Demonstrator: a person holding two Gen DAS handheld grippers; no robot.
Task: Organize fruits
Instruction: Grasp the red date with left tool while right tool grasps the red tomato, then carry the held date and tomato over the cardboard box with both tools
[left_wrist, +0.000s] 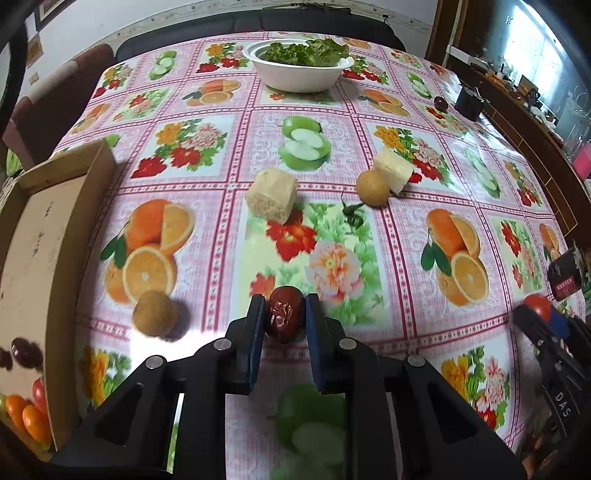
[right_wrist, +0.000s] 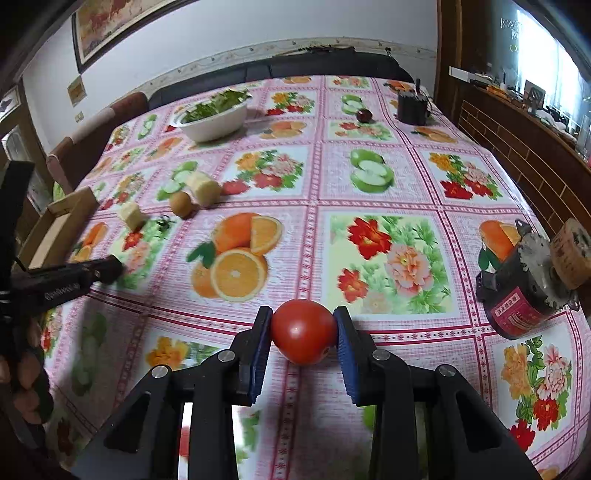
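Fruits in both grippers: left fingers pinch one date, right fingers pinch one tomato, both low over the bench.
Squeezing hard could squash the tomato; the round date could slip out. Two brown fruits wait; one box sits left.

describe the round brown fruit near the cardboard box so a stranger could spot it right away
Start at the cardboard box on the table's left edge. Just right of its wall, on the tablecloth beside the printed oranges, sits a small round brown fruit. Unlike its twin farther off, it touches no pale cube and lies left of the left gripper.
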